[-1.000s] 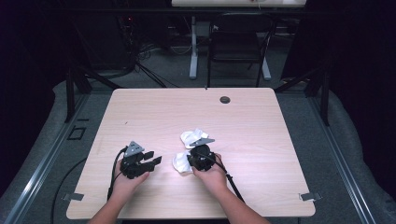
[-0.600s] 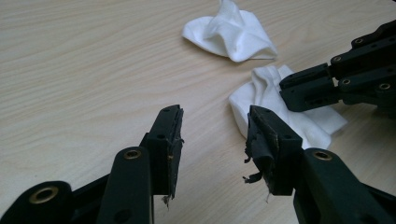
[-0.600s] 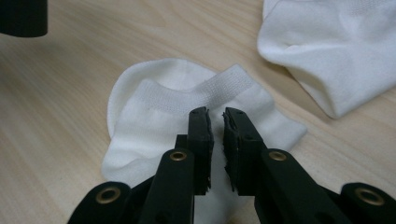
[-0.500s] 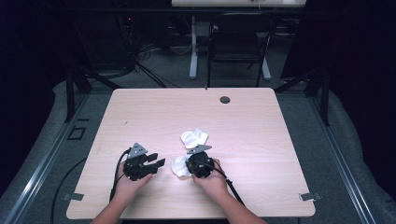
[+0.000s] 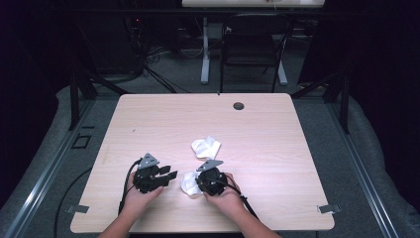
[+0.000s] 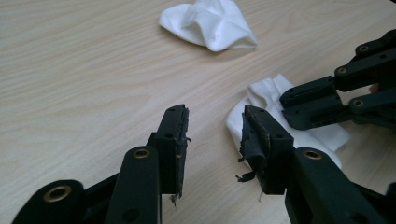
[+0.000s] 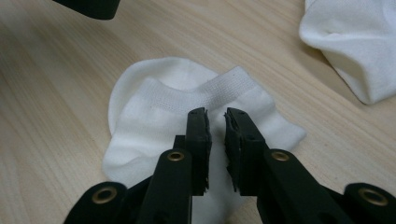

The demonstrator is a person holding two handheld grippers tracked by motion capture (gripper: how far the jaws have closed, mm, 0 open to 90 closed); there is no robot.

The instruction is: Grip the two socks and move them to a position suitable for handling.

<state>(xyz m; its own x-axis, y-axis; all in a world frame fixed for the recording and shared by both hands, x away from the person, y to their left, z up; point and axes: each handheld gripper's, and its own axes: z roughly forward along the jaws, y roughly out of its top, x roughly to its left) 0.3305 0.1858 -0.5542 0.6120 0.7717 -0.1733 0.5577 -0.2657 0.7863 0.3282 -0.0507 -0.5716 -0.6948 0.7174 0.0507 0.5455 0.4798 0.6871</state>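
Note:
Two white ankle socks lie on the wooden table [image 5: 277,148]. The near sock [image 5: 188,183] [image 7: 163,102] [image 6: 327,137] is flat, its cuff turned away from me. The far sock [image 5: 206,147] [image 6: 210,23] [image 7: 355,42] is crumpled. My right gripper [image 5: 198,182] [image 7: 215,114] [image 6: 286,108] rests low over the near sock. Its jaws have just been opening and stand a narrow gap apart, with no cloth pinched between them. My left gripper [image 5: 169,172] [image 6: 215,112] points at the near sock's left edge. Its jaws have just been closing but stand open, with nothing between them.
A dark cable grommet [image 5: 238,105] sits near the table's far edge. Beyond the table are a black chair [image 5: 252,44] and desk legs on the floor. Bare tabletop stretches left, right and behind the socks.
My right gripper has moved toward the table's front edge, and the near sock has come with it, away from the far sock. The left hand has stayed put.

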